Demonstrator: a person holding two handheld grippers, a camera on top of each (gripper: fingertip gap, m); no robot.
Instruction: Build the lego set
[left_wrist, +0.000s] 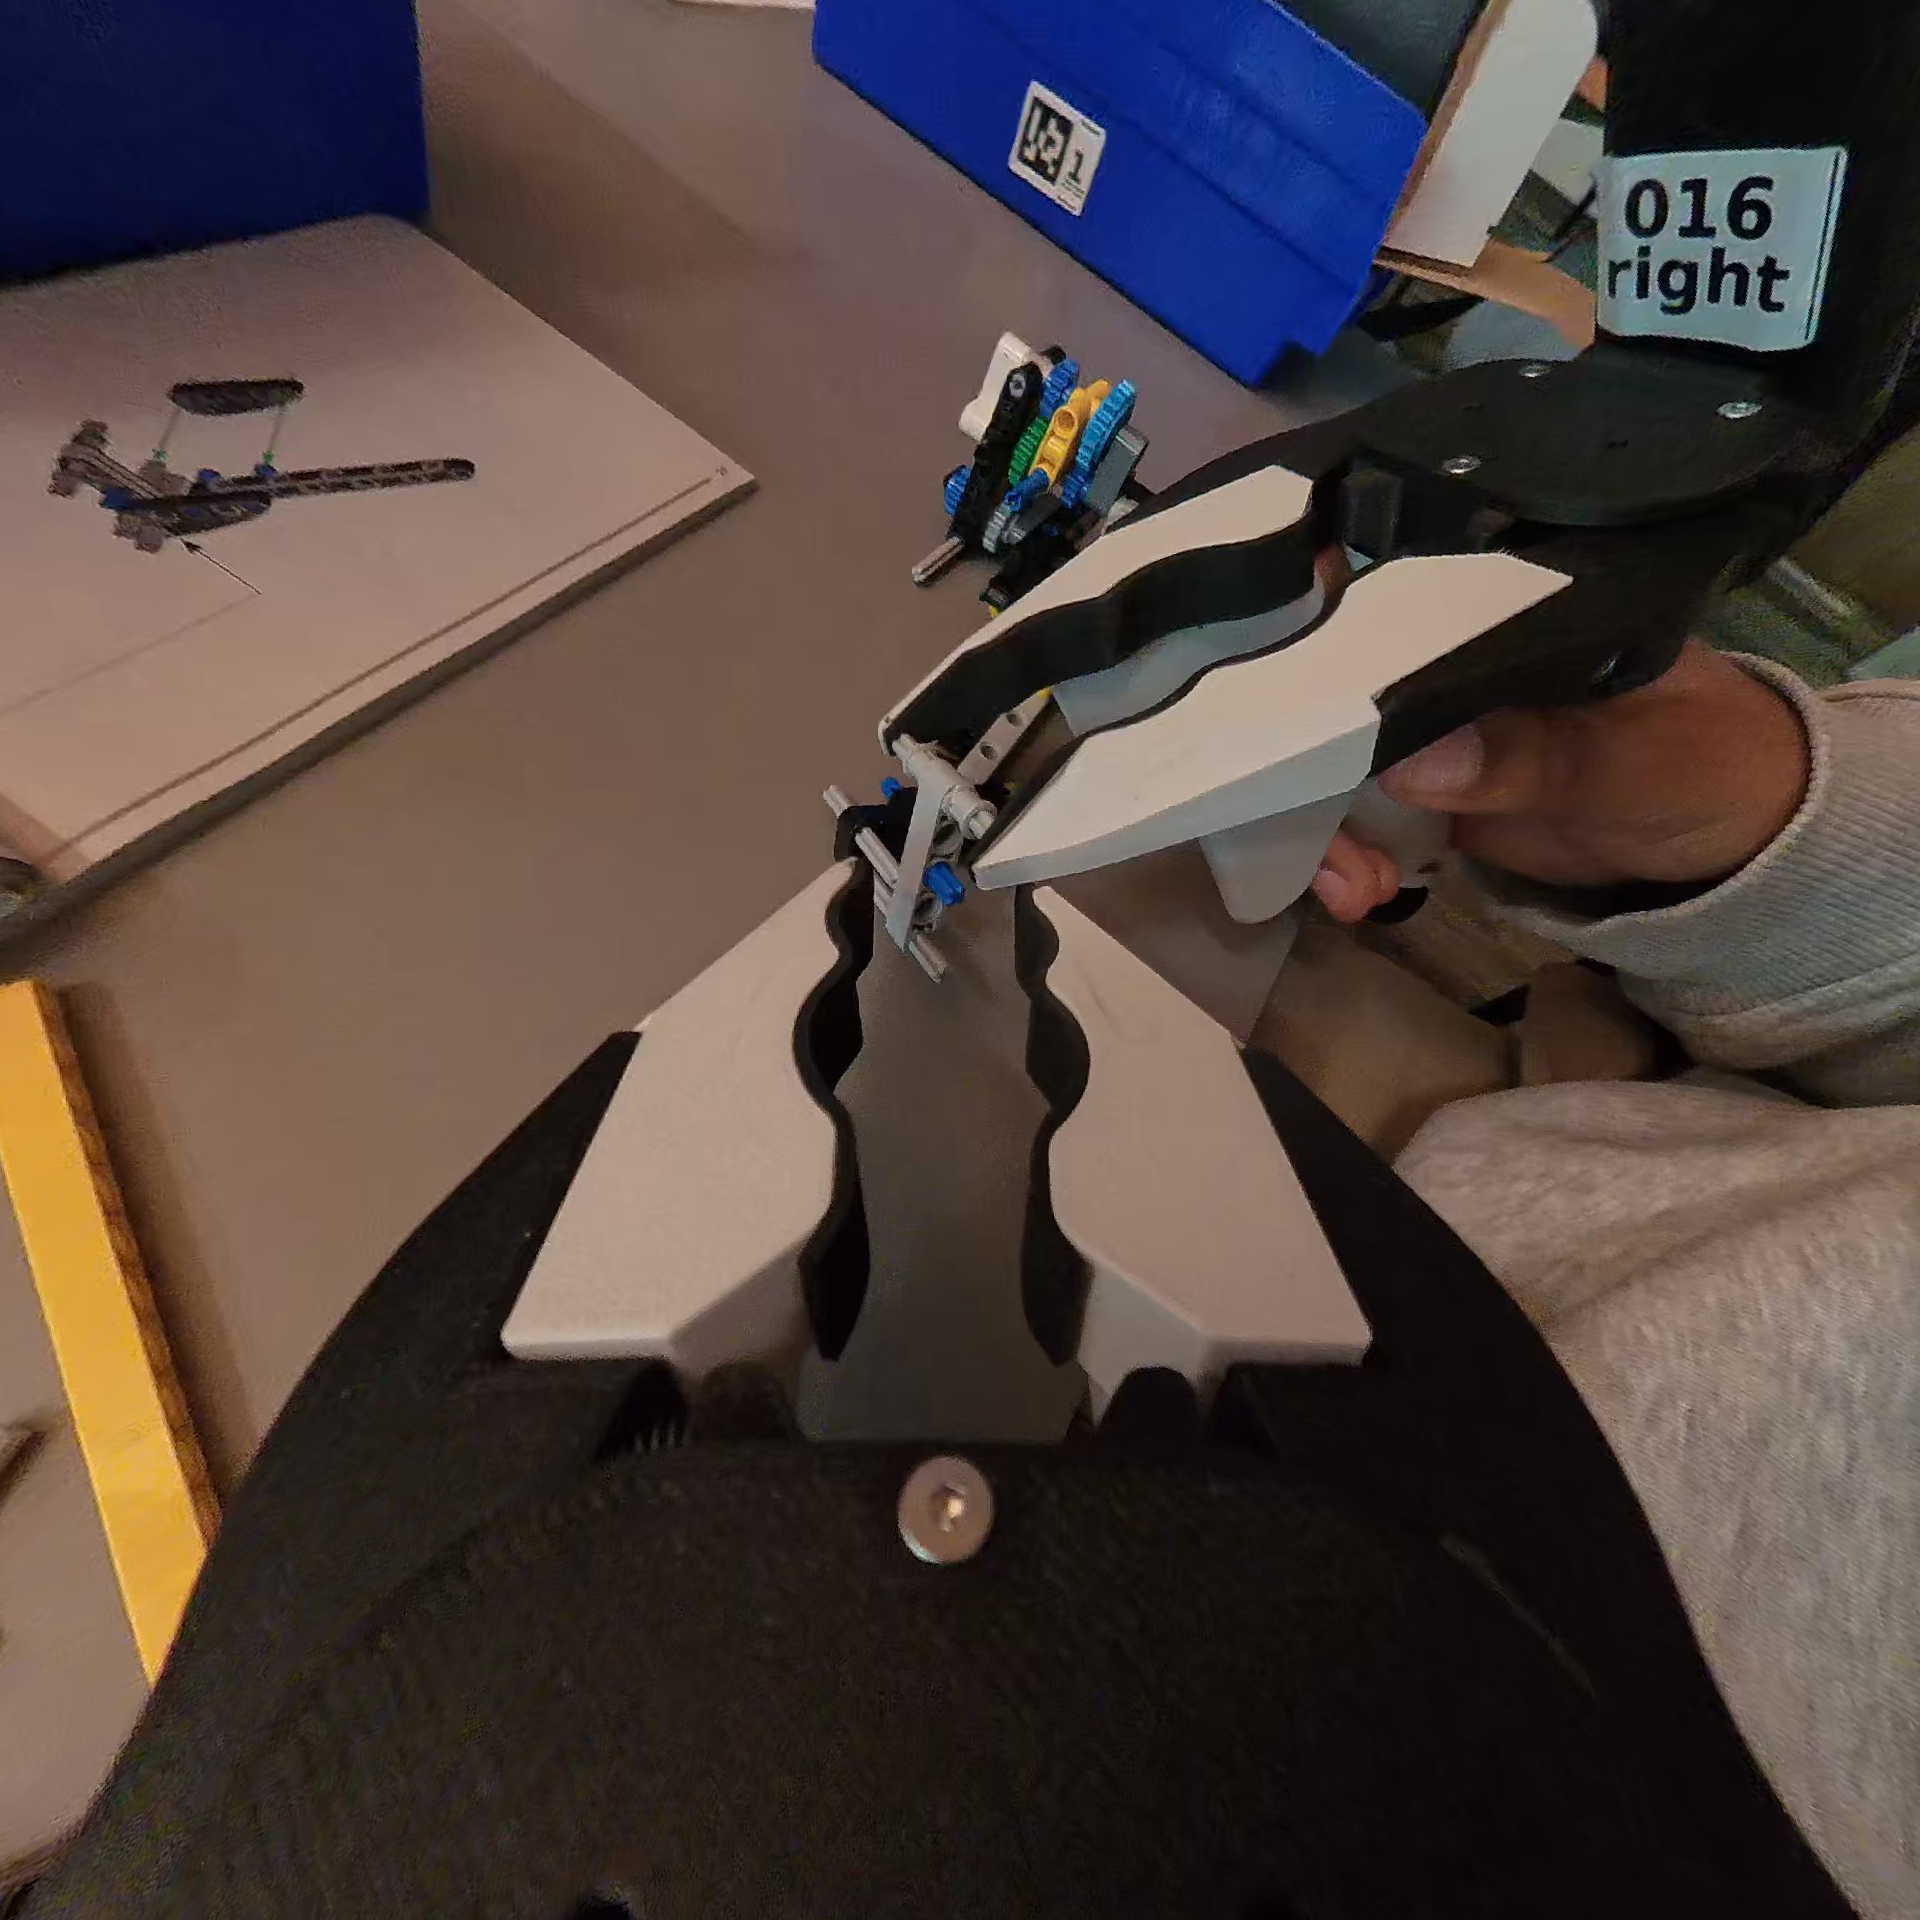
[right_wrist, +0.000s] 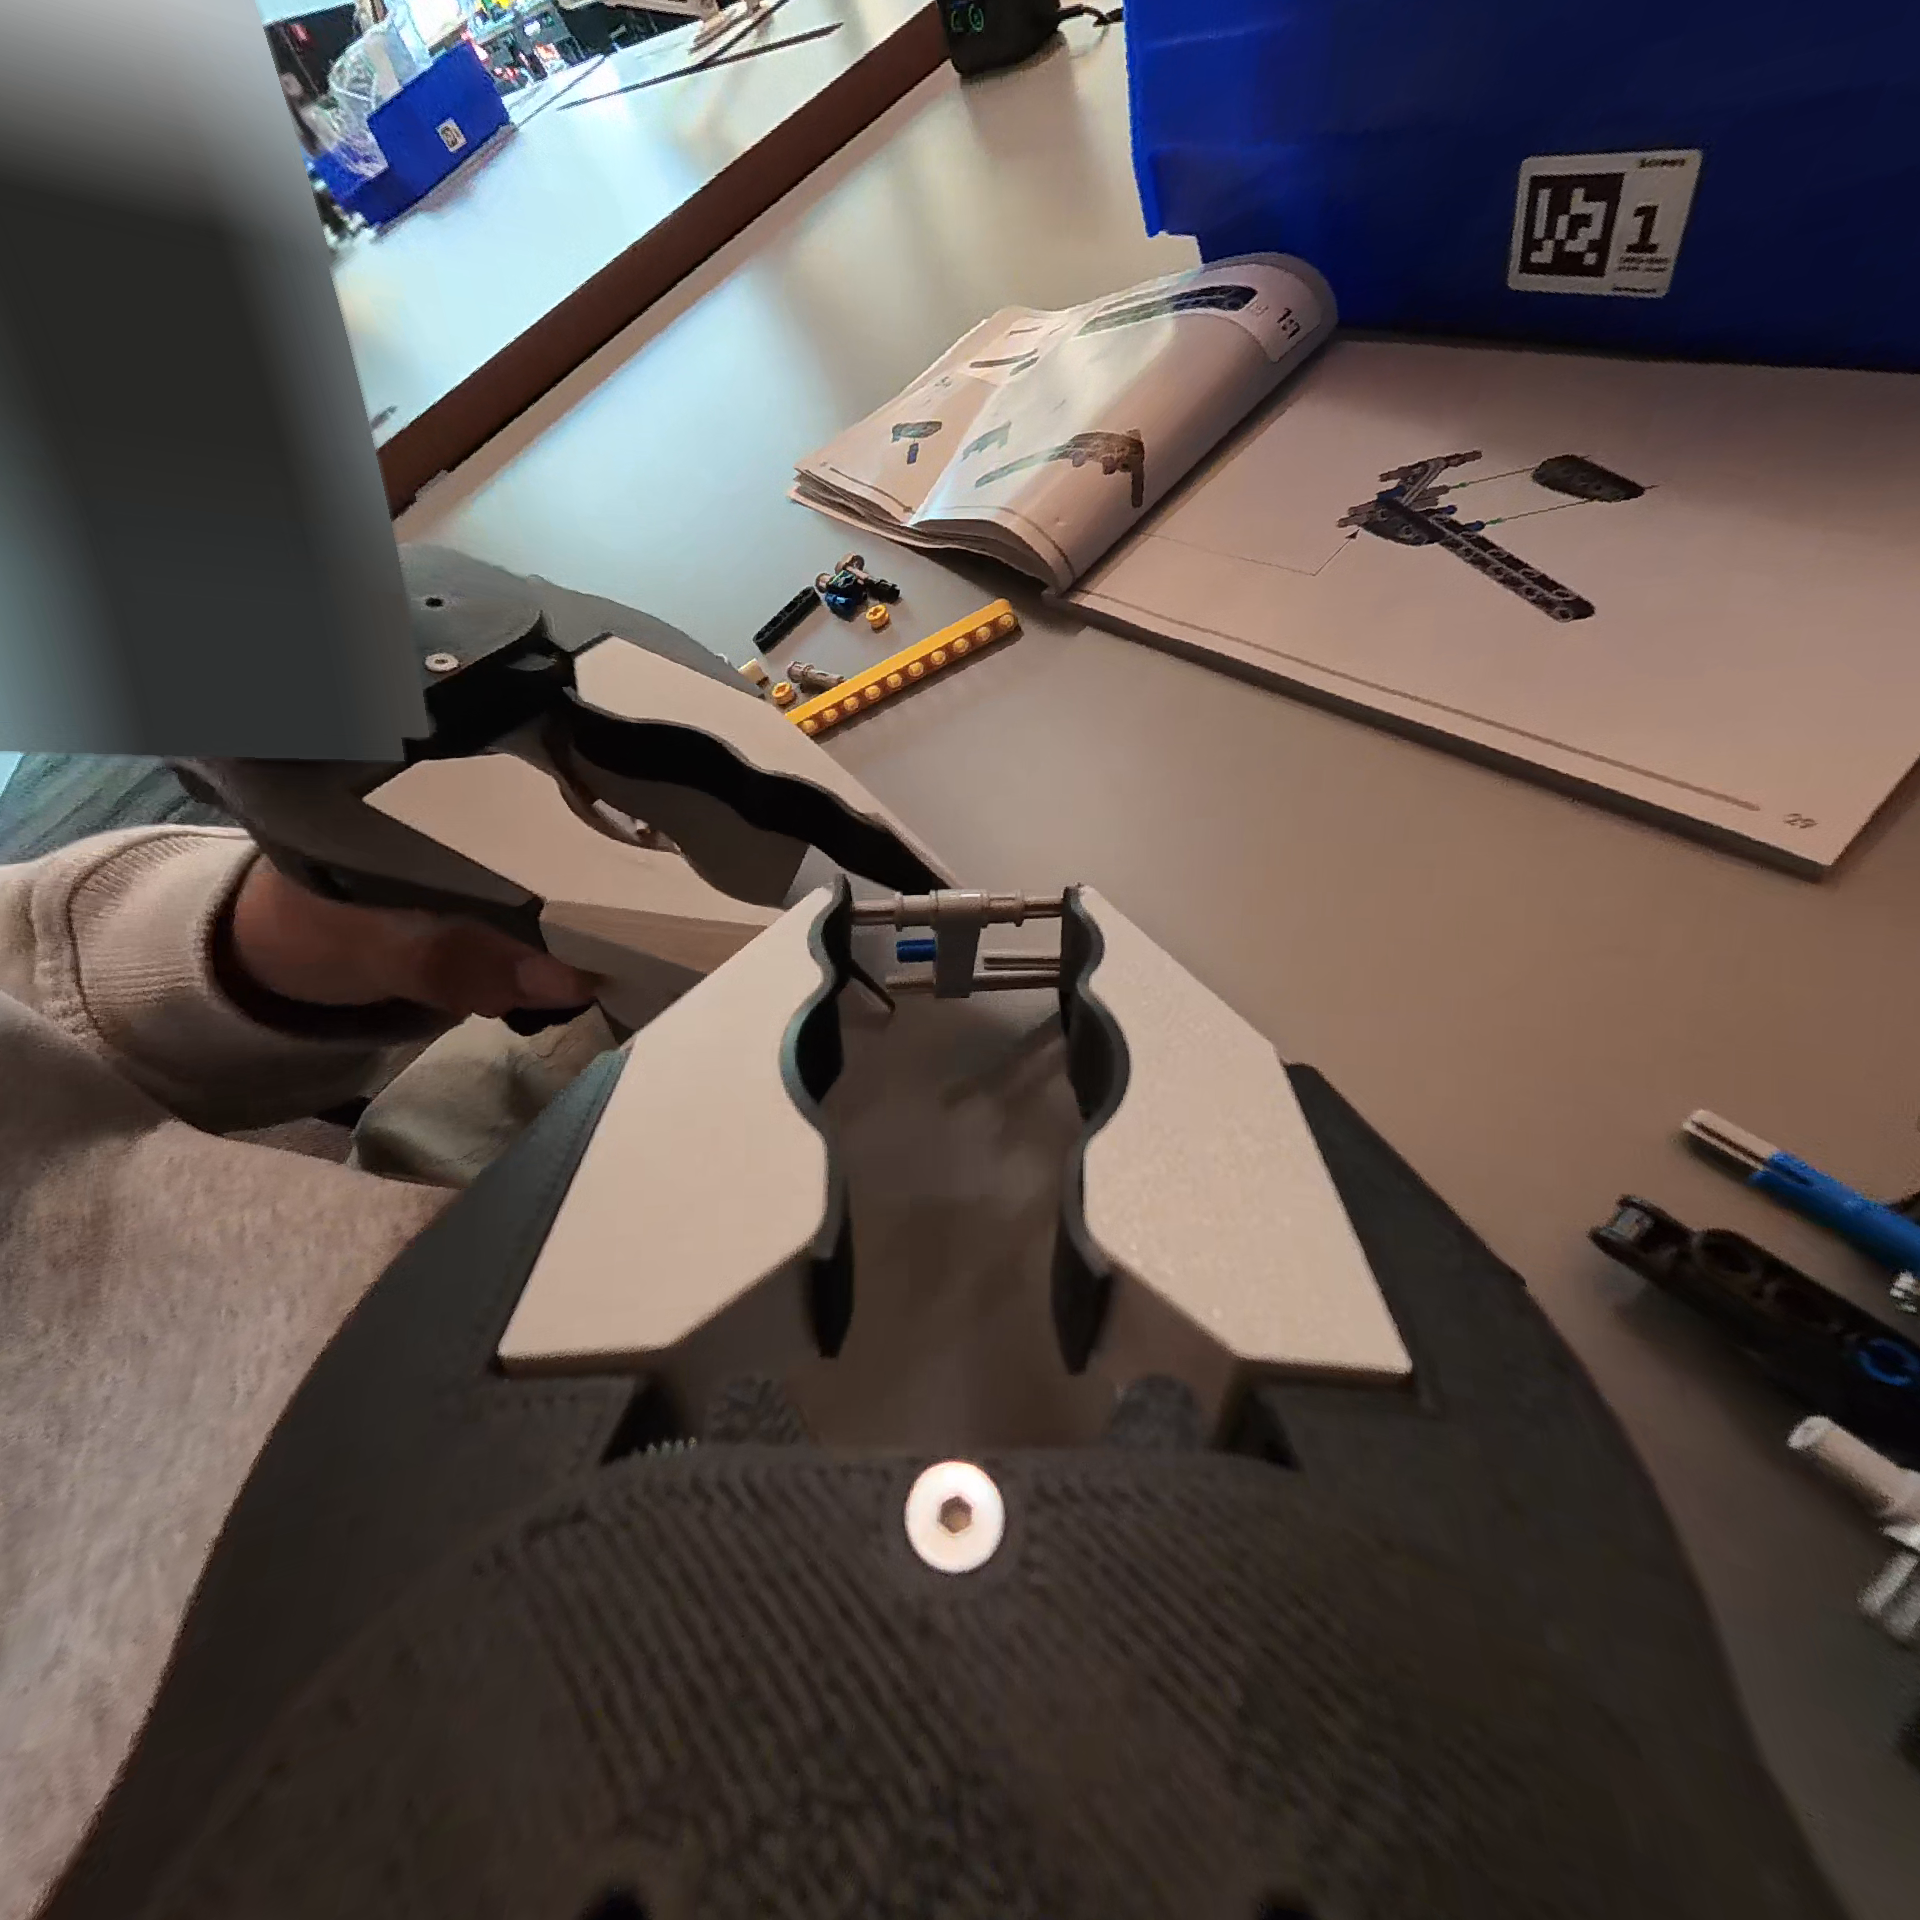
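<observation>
Grey axle-and-connector subassembly (right_wrist: 961, 940) pinched across tips of our right tool (right_wrist: 958, 914), axle crosswise, above counter (left_wrist: 623, 727). Our left tool (left_wrist: 935, 904) agape, seemingly empty, tips just beside assembly's lower end; left nearer for next grip.

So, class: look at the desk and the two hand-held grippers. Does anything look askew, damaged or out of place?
Nothing looks damaged or spilled. Loose parts, such as the yellow beam, lie scattered on the table, which is normal mid-build. The right hand-held gripper holds the small grey assembly by its axle ends.
</observation>
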